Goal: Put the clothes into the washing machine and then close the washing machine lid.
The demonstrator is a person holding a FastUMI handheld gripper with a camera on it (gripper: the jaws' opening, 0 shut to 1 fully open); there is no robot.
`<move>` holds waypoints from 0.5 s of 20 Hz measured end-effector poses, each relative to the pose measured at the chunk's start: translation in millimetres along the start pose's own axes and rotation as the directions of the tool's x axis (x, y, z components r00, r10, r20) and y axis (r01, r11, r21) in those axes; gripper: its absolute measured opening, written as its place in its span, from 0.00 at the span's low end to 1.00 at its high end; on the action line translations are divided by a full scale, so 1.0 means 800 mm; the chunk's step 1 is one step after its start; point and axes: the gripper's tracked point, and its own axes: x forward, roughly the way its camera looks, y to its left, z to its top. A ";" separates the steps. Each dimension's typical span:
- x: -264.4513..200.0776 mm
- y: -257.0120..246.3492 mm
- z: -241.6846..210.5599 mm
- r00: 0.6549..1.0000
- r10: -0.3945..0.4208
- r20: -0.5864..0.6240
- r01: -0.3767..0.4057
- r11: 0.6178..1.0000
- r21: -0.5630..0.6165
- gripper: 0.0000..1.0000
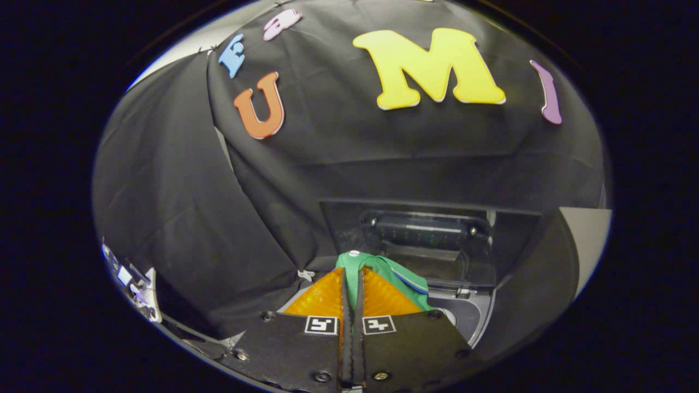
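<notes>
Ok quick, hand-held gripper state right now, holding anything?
Hand-held gripper: closed on the green garment, both fingers pinching it, with the open washing machine lid just beyond.

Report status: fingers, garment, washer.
Fingers shut on green garment. Washer just ahead, lid up. Nothing in the way.

We see soft green cloth [407,278] pinched in our tool [352,281], glossy dark plastic lid [431,240], smooth grey washing machine rim [464,314], matt black cloth wall [180,207].
</notes>
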 end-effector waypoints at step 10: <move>0.092 -0.072 -0.132 0.950 -0.132 -0.282 0.169 0.980 0.110 0.04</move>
